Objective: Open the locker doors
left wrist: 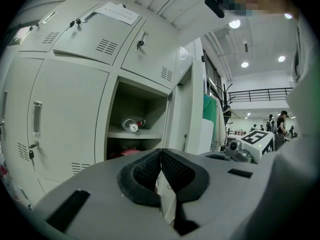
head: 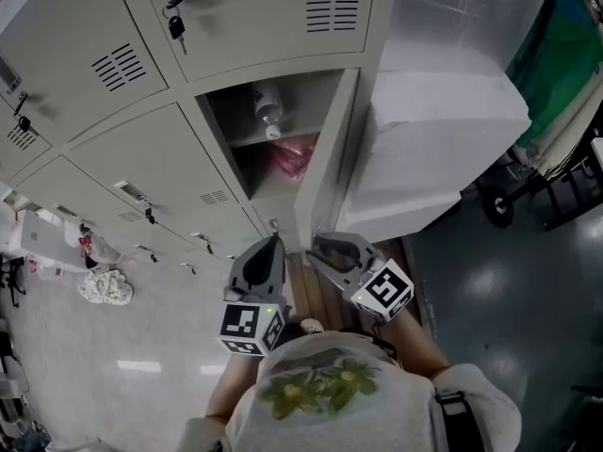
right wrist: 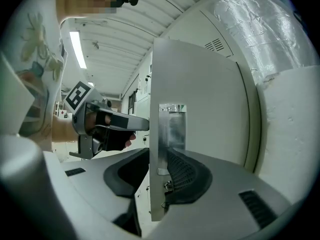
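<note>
One locker stands open, with a bottle on its shelf and a pink thing below. Its door is swung out, edge toward me. My right gripper is closed over the door's free edge. In the right gripper view the door and its metal latch plate stand between the jaws of the right gripper. My left gripper hangs just left of it, holding nothing. In the left gripper view the left gripper has its pads together, facing the open locker.
The other locker doors are closed, and one has keys hanging from it. A big white foil-topped block stands right of the open door. Beyond that is a cart wheel. A bundle of cloth lies on the floor at left.
</note>
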Tool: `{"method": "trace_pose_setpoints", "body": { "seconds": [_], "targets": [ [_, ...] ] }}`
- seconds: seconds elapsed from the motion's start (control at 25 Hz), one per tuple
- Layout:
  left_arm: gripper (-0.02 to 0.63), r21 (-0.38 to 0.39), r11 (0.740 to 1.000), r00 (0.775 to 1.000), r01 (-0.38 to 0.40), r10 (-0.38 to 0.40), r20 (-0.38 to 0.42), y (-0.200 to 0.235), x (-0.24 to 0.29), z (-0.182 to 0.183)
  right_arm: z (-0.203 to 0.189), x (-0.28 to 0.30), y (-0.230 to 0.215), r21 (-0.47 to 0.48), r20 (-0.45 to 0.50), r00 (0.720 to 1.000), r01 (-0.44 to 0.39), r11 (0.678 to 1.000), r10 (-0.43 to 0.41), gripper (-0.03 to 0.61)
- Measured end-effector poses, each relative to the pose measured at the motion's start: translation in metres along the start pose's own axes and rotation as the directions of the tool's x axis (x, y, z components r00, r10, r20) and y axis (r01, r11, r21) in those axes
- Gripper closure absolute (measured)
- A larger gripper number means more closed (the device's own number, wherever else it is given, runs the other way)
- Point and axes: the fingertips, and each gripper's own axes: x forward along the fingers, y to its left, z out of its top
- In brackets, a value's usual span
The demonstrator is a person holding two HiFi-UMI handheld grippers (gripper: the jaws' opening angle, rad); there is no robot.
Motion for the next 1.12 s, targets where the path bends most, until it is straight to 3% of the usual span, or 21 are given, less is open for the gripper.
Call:
{"method": "trace_pose_setpoints", "body": {
  "seconds": [0.48,0.72,1.12],
  "targets": [
    [0.586,0.012,0.998,0.998,0.057,-0.057,-0.009,-0.021,0.013,0.0,-0.003,-0.032,-0.006,-0.069,0.017,1.0,0.019,0.997,-0.018,0.449],
    [0.586,0.017,0.997,0.997,0.082,-0.082,-0.013,-0.03,0.016,-0.001,-0.004,-0.04,-0.007,-0.096,-0.002,0.996,0.085,0.992,-0.085,0.446],
    [0.586,0.018,0.993,0.993,0.12,-0.12,-0.017,-0.044,0.018,-0.003,-0.004,-0.058,-0.011,-0.061,0.0,0.974,0.224,0.973,-0.225,0.442]
  ]
}}
